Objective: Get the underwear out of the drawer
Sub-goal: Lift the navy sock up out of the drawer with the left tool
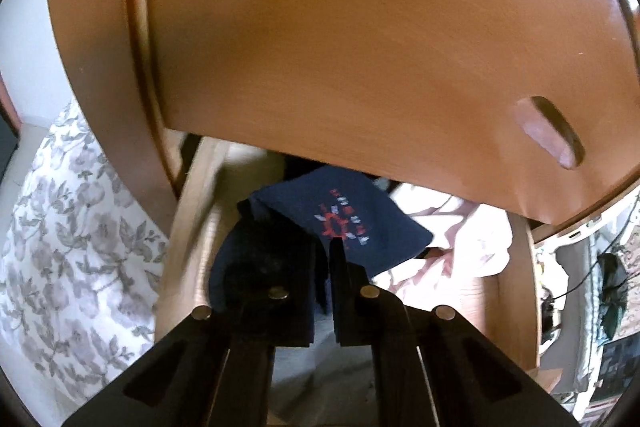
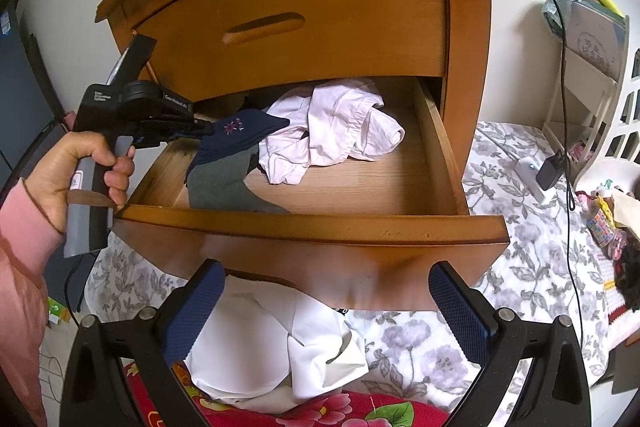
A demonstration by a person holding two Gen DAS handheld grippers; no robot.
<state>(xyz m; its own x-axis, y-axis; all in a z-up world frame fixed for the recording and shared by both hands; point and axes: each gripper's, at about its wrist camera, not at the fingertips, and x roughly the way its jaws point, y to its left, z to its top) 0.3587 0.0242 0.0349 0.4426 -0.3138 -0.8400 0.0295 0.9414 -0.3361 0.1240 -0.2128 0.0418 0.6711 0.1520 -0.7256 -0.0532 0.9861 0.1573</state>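
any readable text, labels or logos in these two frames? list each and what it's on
None reads with certainty.
Left gripper body: white brand lettering, too blurred.
Same gripper, upper block: small white print, too small.
Navy underwear: red and white motif, marks not legible.
White board on the shelf at right: faint print, unreadable.

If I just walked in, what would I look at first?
Probably the open drawer of the wooden nightstand, with clothes spilling around inside. The left tongs reach in from the left and pinch a navy garment with a red pattern, and a crumpled pink garment lies beside it. Nearer, the right tongs hang open over a white cloth.
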